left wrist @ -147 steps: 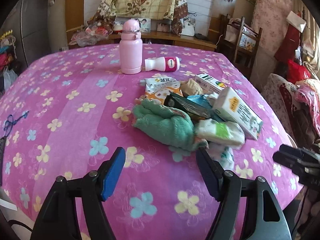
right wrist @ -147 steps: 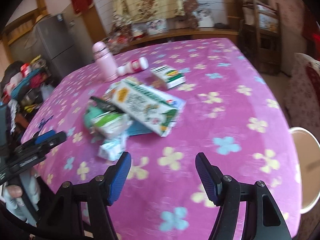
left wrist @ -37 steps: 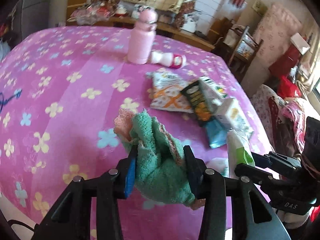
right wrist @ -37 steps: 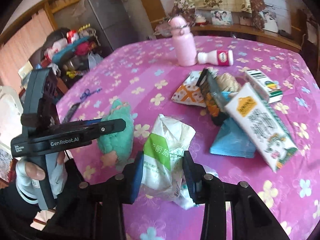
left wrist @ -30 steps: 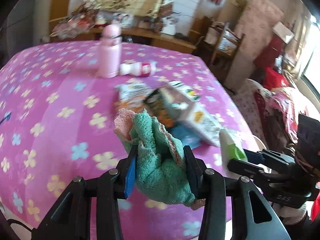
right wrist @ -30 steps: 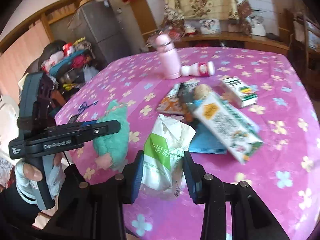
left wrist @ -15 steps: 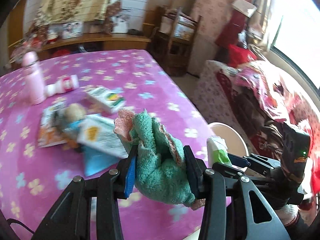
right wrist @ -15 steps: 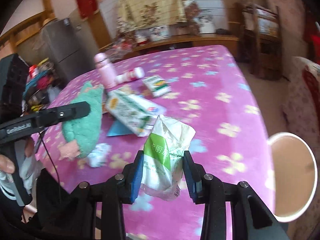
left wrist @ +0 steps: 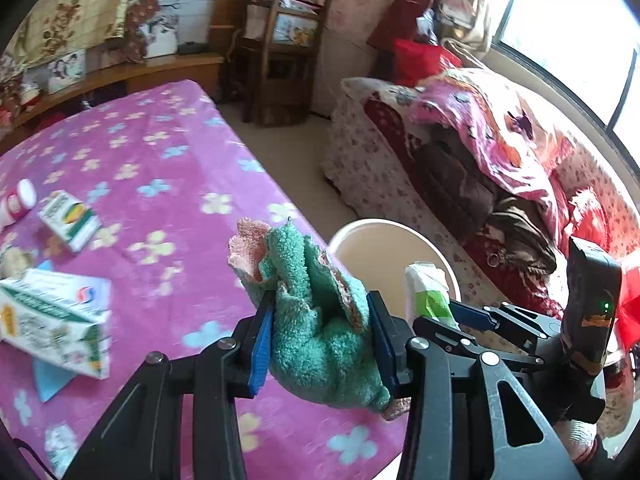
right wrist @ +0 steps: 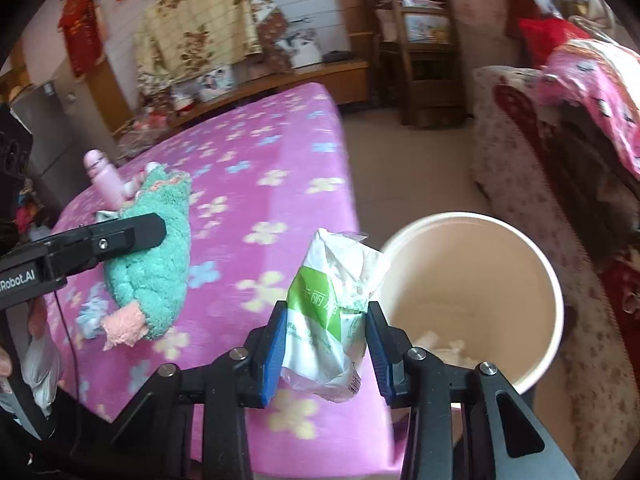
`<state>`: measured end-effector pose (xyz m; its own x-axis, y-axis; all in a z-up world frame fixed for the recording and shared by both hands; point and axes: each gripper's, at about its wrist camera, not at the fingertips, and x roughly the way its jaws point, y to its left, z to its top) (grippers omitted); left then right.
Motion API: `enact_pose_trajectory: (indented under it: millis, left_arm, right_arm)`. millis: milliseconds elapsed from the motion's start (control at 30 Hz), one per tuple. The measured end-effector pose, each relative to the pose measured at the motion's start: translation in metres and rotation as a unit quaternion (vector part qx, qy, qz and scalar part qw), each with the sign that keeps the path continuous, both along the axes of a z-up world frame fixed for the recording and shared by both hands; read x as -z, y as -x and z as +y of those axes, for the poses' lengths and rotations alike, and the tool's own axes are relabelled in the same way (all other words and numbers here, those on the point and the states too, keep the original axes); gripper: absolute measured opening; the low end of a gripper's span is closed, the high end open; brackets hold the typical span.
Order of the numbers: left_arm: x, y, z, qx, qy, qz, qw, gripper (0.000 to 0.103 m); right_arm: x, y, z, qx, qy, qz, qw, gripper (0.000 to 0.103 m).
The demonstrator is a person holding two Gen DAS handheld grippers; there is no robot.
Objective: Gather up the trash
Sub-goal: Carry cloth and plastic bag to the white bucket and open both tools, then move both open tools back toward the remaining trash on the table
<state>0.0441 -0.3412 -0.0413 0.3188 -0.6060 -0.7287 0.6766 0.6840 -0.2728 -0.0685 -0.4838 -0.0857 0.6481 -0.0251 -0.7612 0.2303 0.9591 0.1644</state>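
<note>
My left gripper [left wrist: 322,338] is shut on a green and pink fluffy cloth [left wrist: 316,312], held above the table's right edge; the cloth also shows in the right wrist view [right wrist: 154,256]. My right gripper [right wrist: 326,344] is shut on a white and green crumpled plastic packet [right wrist: 334,304], held just left of a cream round bin [right wrist: 476,280] on the floor. The bin [left wrist: 372,248] and the packet [left wrist: 428,292] show beyond the cloth in the left wrist view. White scraps lie in the bin's bottom.
The pink flowered table [left wrist: 132,168] holds a white and green carton [left wrist: 52,320], a small green box [left wrist: 68,214], a blue wrapper [left wrist: 48,376] and a pink bottle [right wrist: 102,178]. A covered sofa [left wrist: 480,168] stands right of the bin. A wooden chair [left wrist: 280,52] stands behind.
Both grippers have swung right from over the table toward the bin, still holding the cloth and the packet. The bin now sits close by the right gripper.
</note>
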Motion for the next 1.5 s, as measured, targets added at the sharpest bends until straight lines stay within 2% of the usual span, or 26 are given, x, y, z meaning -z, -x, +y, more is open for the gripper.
enact_pose_trajectory:
  millis: [200, 567, 767, 867, 933, 1000, 1500]
  left_arm:
    - [0.011, 0.003, -0.043, 0.029, -0.003, 0.003, 0.9996, 0.046]
    - [0.026, -0.002, -0.089, 0.050, 0.001, 0.015, 0.9986, 0.046]
    - [0.033, -0.005, -0.107, 0.052, 0.001, 0.010, 0.9986, 0.053]
    - [0.038, -0.008, -0.110, 0.047, 0.000, 0.017, 0.9987, 0.060]
    - [0.041, -0.009, -0.110, 0.048, 0.000, 0.022, 0.9986, 0.065]
    - [0.042, -0.009, -0.108, 0.046, -0.002, 0.025, 0.9986, 0.066]
    - [0.031, -0.004, -0.070, 0.020, -0.002, 0.021, 0.9996, 0.066]
  right_arm:
    - [0.005, 0.009, -0.034, 0.040, 0.010, 0.007, 0.999, 0.041]
    - [0.030, 0.008, -0.074, 0.092, 0.015, 0.038, 0.995, 0.041]
    - [0.043, 0.002, -0.087, 0.116, 0.022, 0.055, 0.991, 0.043]
    - [0.048, 0.001, -0.096, 0.137, 0.017, 0.053, 0.989, 0.051]
    - [0.052, 0.001, -0.104, 0.151, 0.006, 0.053, 0.987, 0.065]
    - [0.055, 0.001, -0.108, 0.156, 0.001, 0.053, 0.986, 0.070]
    - [0.057, 0.000, -0.092, 0.144, -0.010, 0.056, 0.988, 0.070]
